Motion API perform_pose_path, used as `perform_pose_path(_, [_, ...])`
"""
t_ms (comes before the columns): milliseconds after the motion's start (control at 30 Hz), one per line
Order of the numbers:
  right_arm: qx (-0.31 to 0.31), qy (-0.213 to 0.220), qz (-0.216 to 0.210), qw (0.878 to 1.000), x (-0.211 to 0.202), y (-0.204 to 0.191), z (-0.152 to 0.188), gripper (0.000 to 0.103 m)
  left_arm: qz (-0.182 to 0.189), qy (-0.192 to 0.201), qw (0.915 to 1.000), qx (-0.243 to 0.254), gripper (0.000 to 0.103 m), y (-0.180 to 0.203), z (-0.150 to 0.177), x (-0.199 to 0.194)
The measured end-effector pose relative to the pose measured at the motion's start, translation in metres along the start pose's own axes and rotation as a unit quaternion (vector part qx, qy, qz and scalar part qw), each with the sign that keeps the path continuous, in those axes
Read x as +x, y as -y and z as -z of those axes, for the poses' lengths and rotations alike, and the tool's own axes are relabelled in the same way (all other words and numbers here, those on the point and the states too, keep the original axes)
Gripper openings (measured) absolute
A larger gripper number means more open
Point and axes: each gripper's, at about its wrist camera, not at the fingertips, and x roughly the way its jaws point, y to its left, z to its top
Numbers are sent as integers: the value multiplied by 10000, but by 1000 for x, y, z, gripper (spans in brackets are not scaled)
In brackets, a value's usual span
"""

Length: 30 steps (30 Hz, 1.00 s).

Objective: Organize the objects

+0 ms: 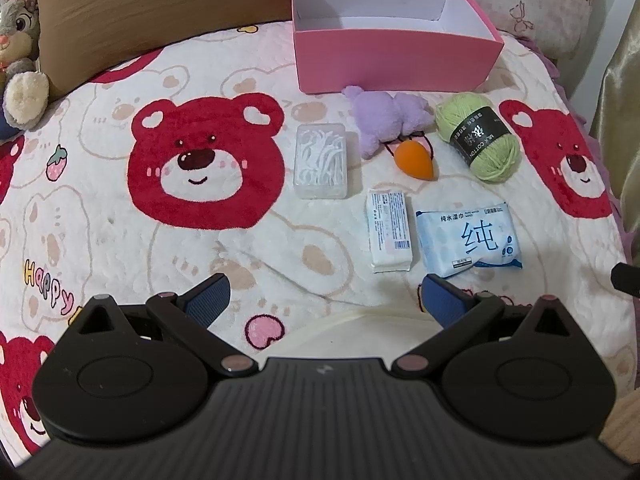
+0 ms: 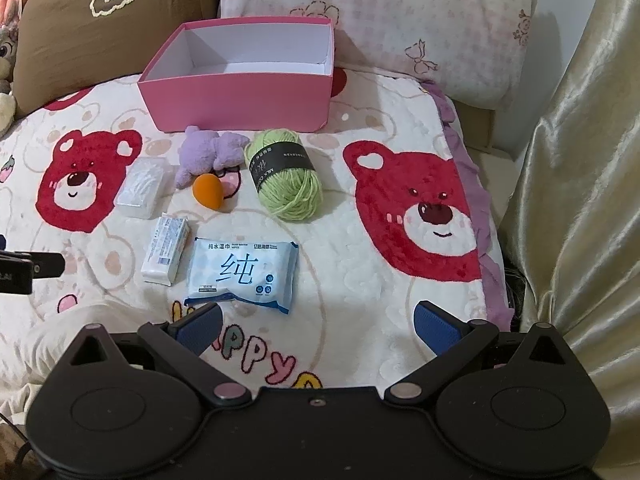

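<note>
An empty pink box (image 1: 394,54) (image 2: 240,98) stands at the back of the bear-print blanket. In front of it lie a purple plush toy (image 1: 384,120) (image 2: 208,152), an orange sponge egg (image 1: 416,158) (image 2: 208,192), a green yarn ball (image 1: 480,136) (image 2: 286,174), a clear box of floss picks (image 1: 321,160) (image 2: 142,190), a white tissue pack (image 1: 390,232) (image 2: 166,250) and a blue wet-wipe pack (image 1: 468,238) (image 2: 244,272). My left gripper (image 1: 324,300) hangs open just short of the two packs. My right gripper (image 2: 318,326) is open too, with nothing between its fingers, near the wipes.
A brown cushion (image 1: 160,16) and a grey plush rabbit (image 1: 18,40) sit at the back left. A pink-patterned pillow (image 2: 400,20) leans behind the box. Shiny gold fabric (image 2: 580,200) hangs on the right past the blanket's edge. Part of the left gripper (image 2: 24,268) shows at the right wrist view's left edge.
</note>
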Motion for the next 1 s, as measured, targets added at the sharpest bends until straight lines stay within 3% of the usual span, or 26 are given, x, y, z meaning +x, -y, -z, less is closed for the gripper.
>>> perform_pose_path(1000, [-32, -12, 30, 10000, 1, -1, 1, 103, 103, -83, 9999, 100, 103, 6, 2, 2])
